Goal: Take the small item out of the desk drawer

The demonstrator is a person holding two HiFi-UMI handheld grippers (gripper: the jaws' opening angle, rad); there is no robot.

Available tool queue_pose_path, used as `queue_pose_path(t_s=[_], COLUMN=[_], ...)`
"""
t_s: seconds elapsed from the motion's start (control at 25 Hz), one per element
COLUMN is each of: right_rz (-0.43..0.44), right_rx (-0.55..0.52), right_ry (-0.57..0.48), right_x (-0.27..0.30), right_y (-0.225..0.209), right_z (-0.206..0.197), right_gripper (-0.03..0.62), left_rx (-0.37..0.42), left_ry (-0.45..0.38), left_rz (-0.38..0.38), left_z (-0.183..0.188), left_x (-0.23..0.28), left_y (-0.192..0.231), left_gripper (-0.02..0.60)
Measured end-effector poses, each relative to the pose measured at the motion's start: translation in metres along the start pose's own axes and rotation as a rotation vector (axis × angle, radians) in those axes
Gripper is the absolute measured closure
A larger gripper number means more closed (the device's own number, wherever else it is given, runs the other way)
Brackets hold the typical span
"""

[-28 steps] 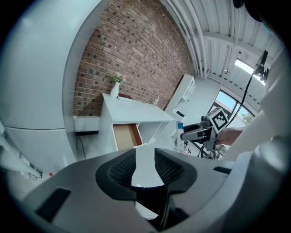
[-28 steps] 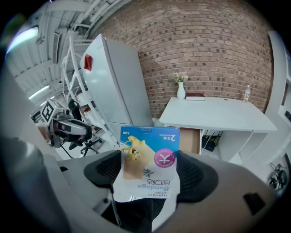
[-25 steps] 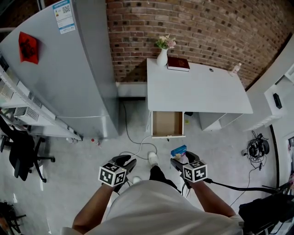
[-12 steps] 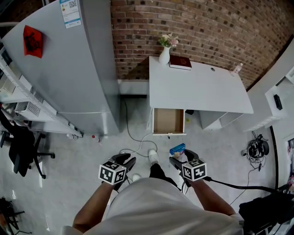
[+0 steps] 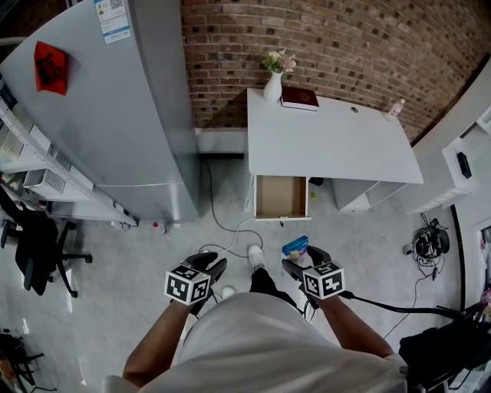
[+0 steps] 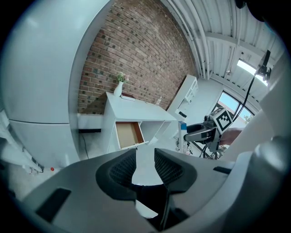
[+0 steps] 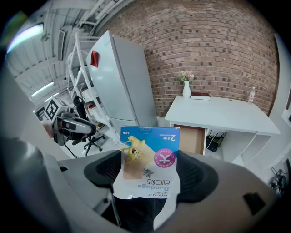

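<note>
Right gripper (image 7: 150, 172) jaws clamped on bandage packet (image 7: 151, 148); left gripper (image 6: 145, 166) jaws slightly apart, empty; drawer (image 5: 281, 197) open below worktop (image 5: 330, 146).

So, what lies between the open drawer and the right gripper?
Only bare floor, as the head view shows; the right gripper itself holds the bandage pack.

**Q:** Which print is legible?

**A:** Right gripper view, centre: the bandage packet (image 7: 149, 159), seen upside down, reads "Bandage" and "HYNAUT" on its white part. Its blue band carries "2" and "A170", and a K-like mark sits in a pink circle.

**Q:** And on the fridge (image 5: 115, 115)?

**A:** Head view, upper left: a blue-and-white label (image 5: 113, 19) with a QR code, and a red tag (image 5: 49, 67). Both are too small to read.
</note>
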State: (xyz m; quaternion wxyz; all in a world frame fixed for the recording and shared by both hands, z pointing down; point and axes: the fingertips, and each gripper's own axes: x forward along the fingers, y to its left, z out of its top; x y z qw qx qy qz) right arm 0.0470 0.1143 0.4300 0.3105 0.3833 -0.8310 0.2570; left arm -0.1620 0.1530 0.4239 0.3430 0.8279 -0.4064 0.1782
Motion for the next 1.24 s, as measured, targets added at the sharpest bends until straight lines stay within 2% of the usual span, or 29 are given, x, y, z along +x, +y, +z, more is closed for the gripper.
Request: queue_pose_path(t_s=[0.72, 1.24], right_rz=[0.019, 0.012], right_rx=[-0.011, 0.0], right_ry=[0.027, 0.036], right_x=[0.016, 0.014], right_y=[0.0, -0.017], right_z=[0.0, -0.002], right_gripper=[0.229, 0.229], left_rx=[-0.024, -0.017], left_ry=[0.013, 0.032], left_rz=[0.007, -0.013], left_z=[-0.002, 0.003], left_x=[0.007, 0.024], left_y=[0.008, -0.002], left_gripper=[0.443, 0.445])
